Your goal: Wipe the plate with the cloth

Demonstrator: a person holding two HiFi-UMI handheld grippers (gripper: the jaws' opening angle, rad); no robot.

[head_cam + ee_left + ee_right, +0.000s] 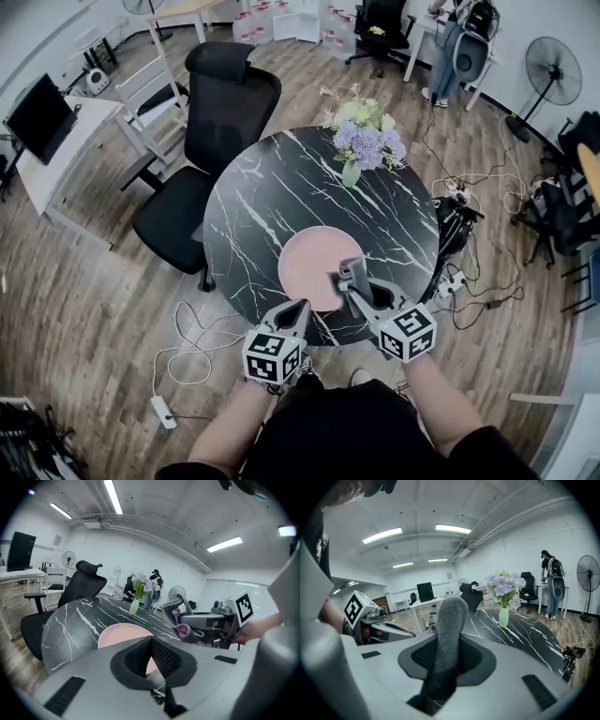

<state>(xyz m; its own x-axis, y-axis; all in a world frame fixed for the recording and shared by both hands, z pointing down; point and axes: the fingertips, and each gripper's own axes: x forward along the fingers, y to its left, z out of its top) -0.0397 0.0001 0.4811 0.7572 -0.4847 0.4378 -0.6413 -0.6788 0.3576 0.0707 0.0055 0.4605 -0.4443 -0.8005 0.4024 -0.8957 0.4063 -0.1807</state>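
Observation:
A round pink plate point(309, 258) lies near the front edge of the black marble table point(253, 206). My right gripper point(349, 275) hovers over the plate's right rim, shut on a grey cloth point(343, 281). In the right gripper view the cloth point(447, 630) stands up as a thick roll between the jaws of the right gripper point(445, 657). My left gripper point(302, 307) is at the plate's near edge, shut with nothing in it. The left gripper view shows its jaws point(151, 656) closed over the plate point(119, 634), with the cloth point(180, 618) off to the right.
A green vase of flowers point(361, 141) stands on the table's far side. A black office chair point(211, 141) sits to the table's left. Cables and a power strip point(164, 411) lie on the wooden floor. A person point(450, 37) stands far back by a desk.

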